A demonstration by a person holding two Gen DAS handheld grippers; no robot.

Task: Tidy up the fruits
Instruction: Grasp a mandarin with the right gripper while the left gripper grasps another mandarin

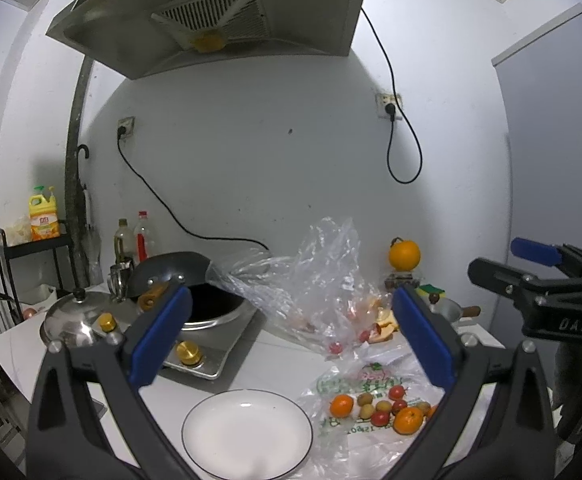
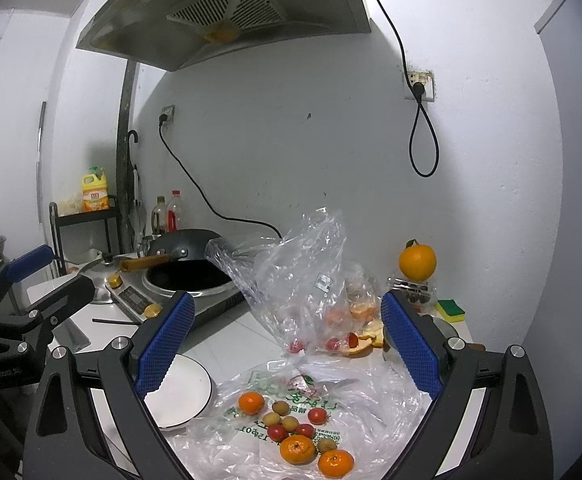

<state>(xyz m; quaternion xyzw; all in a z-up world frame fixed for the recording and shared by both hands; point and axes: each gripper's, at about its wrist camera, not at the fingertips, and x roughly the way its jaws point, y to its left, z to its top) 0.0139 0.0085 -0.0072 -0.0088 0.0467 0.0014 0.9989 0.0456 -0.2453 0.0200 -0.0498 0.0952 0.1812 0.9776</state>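
Small fruits lie on a flat printed plastic bag (image 2: 311, 396): tangerines (image 2: 297, 449), red cherry tomatoes (image 2: 317, 415) and tan longans (image 2: 290, 423). The same pile (image 1: 379, 408) shows in the left wrist view beside an empty white plate (image 1: 247, 432), also seen in the right wrist view (image 2: 183, 392). My left gripper (image 1: 291, 336) is open and empty above the plate. My right gripper (image 2: 287, 344) is open and empty above the fruit pile. A big orange (image 2: 417, 262) stands at the back by the wall.
A crumpled clear bag (image 2: 291, 272) with peel and a few tomatoes stands behind the pile. An induction cooker with a black wok (image 2: 187, 268) and a steel lid (image 1: 75, 316) are at the left. A yellow-green sponge (image 2: 451, 310) lies at the right.
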